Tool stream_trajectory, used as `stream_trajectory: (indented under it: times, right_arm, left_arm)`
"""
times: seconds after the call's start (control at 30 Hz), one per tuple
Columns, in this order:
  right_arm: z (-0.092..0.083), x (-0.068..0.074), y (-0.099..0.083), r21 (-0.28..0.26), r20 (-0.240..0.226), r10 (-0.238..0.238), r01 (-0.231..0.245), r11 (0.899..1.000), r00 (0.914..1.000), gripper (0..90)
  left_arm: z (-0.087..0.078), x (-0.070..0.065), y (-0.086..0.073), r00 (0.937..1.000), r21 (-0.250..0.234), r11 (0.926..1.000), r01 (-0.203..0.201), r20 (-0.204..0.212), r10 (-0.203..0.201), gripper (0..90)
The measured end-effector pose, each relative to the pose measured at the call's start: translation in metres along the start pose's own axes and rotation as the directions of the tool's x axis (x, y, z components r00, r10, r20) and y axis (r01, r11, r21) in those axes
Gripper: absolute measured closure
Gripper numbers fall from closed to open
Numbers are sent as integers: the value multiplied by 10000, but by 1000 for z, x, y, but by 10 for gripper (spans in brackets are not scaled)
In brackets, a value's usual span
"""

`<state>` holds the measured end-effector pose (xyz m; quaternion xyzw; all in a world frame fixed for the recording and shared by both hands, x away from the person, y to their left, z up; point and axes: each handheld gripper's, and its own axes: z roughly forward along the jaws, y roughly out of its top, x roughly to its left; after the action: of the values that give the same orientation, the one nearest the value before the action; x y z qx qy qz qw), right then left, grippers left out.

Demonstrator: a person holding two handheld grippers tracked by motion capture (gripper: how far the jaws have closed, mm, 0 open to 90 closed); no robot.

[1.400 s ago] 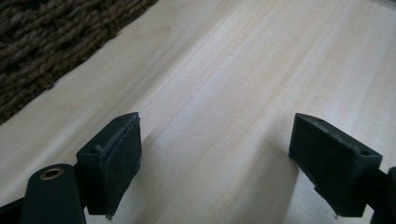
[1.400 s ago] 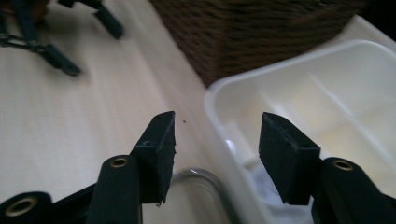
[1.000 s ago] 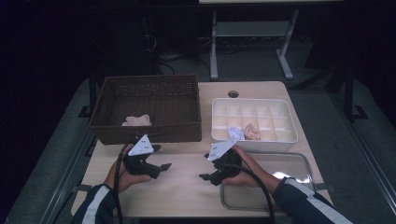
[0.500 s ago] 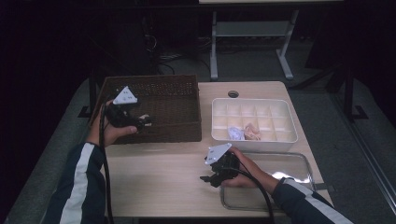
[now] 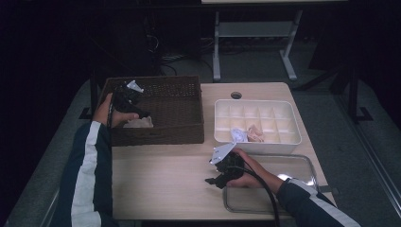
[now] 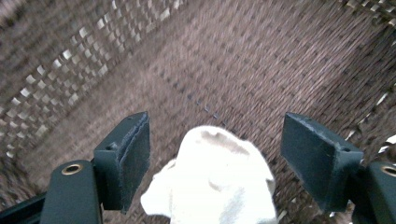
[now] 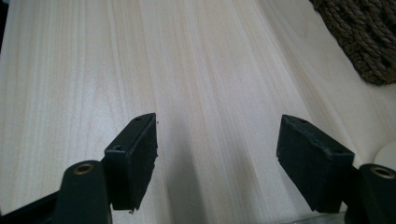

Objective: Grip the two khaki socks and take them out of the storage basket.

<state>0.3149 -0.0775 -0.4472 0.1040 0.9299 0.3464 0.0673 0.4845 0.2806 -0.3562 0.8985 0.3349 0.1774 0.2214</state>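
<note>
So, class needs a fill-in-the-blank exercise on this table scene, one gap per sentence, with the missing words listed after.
1. The white cloth lies inside the brown woven ____.
2. The left claw has its jaws ____ on either side of the cloth, not pressing it.
3. The right claw hovers over the bare wooden ____.
4. The white tray is split into many small ____.

Missing words: basket; open; table; compartments

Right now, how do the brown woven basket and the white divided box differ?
The basket is dark, woven and undivided; the box is white, smooth and split into many small cells. The basket holds one pale cloth; the box holds two small crumpled pieces. Both stand on the wooden table.
</note>
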Motion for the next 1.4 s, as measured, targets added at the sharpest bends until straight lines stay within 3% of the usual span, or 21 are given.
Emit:
stream_trajectory:
  times: [0.1,0.2,0.23,0.33,0.47,0.5,0.57,0.63,0.67,0.7,0.77,0.8,0.83,0.87,0.93,1.03,1.1,1.27,1.3,1.33,1.4]
  right_arm:
    - [2,-1,0,53,-72,43,-43,10000,10000,282]
    - [3,-1,-1,247,-292,9,-2,9997,9996,295]
    - [5,0,-1,443,-300,-146,159,9989,9994,293]
    - [5,-1,-2,438,-506,-1,23,9990,9987,294]
    - [7,1,-2,607,-1215,-304,380,9974,9921,305]
    - [8,3,-2,652,-1372,-388,481,9967,9898,303]
    - [11,6,0,810,-1698,-538,684,9944,9840,289]
    - [11,7,1,862,-1816,-704,872,9925,9809,288]
    - [12,8,0,908,-1920,-736,924,9916,9786,287]
    - [13,8,0,999,-1985,-737,949,9905,9773,285]
    - [14,8,-1,1043,-1969,-764,984,9897,9775,279]
    - [14,8,-1,1043,-1969,-764,984,9897,9775,279]
    - [13,8,-1,1015,-2029,-678,899,9908,9768,285]
    - [13,8,-1,1035,-1986,-734,953,9900,9773,284]
    - [13,7,-1,1067,-1943,-687,907,9902,9785,285]
    - [12,8,-1,1032,-1926,-719,931,9903,9786,285]
    - [11,8,-1,962,-1875,-706,898,9913,9797,286]
    - [10,6,-1,866,-1645,-599,749,9934,9846,286]
    - [10,6,-1,765,-1659,-525,659,9949,9847,286]
    - [10,6,-1,765,-1659,-525,659,9949,9847,286]
    - [7,5,-1,783,-1455,-557,676,9946,9878,286]
  left_arm:
    - [9,6,1,9997,922,9955,-206,169,192,237]
    - [15,12,-2,9983,942,9953,226,517,-276,250]
    - [27,16,-8,9990,1742,9843,270,293,-326,237]
    - [37,20,-12,9977,2532,9672,207,573,-364,224]
    - [41,19,-11,9978,2794,9602,16,637,-202,196]
    - [45,19,-12,9969,3131,9497,-14,754,-234,196]
    - [57,19,-14,9960,4034,9148,-205,879,-165,178]
    - [65,19,-17,9946,4307,9025,-65,963,-388,182]
    - [69,20,-19,9916,4564,8896,199,1049,-760,167]
    - [73,20,-22,9915,4795,8773,211,1026,-799,167]
    - [73,23,-23,9899,4760,8785,415,996,-1007,169]
    - [73,23,-23,9899,4760,8785,415,996,-1007,226]
    - [70,22,-21,9883,4618,8865,293,1196,-950,226]
    - [68,21,-20,9873,4464,8944,298,1264,-960,394]
    - [68,22,-21,9907,4452,8947,374,1010,-916,607]
    - [67,20,-20,9934,4353,8998,305,861,-754,719]
    - [63,19,-17,9967,4221,9065,30,724,-371,776]
    - [46,18,-11,9999,3149,9490,135,-122,-101,834]
    - [44,16,-11,9998,2953,9553,159,-114,-131,835]
    - [44,16,-11,9998,2953,9553,159,-114,-131,836]
    - [39,13,-8,9990,2659,9640,65,-451,57,837]
